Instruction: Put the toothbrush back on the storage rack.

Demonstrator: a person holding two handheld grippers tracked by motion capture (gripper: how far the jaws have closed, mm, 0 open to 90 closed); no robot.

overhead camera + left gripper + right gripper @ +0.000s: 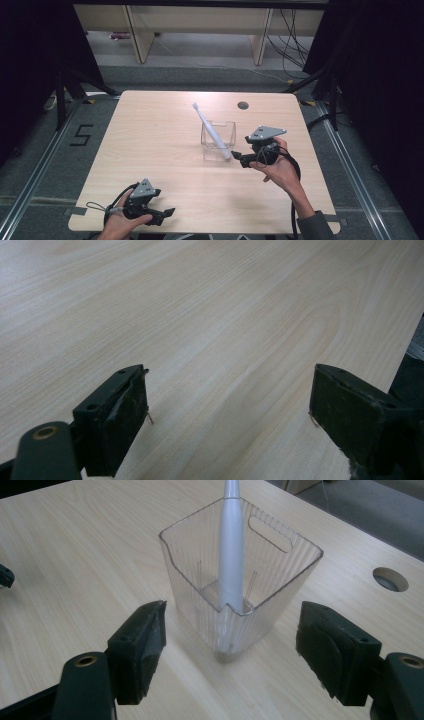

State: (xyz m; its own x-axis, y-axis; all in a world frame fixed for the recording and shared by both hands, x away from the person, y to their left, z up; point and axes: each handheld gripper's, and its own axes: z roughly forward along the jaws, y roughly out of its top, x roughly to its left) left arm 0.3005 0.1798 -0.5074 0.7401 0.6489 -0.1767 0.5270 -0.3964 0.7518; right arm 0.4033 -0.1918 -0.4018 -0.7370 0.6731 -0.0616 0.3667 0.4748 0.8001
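The right hand-held gripper (227, 645), jaws wide and empty, hovers at six o'clock of the clear holder (240, 580) with its toothbrush (232, 555); next, probably retreat.

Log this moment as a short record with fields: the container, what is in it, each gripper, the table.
container: clear ribbed plastic bin, upright on the table, slot handle in its far wall
contents: white toothbrush, base down inside the bin, leaning over its rim
right gripper: jaws open, one on each side of the bin's near corner, pads not touching it
left gripper: jaws open over bare wood, nothing between them, near the table's front edge
table: light wood, round cable hole near the far edge
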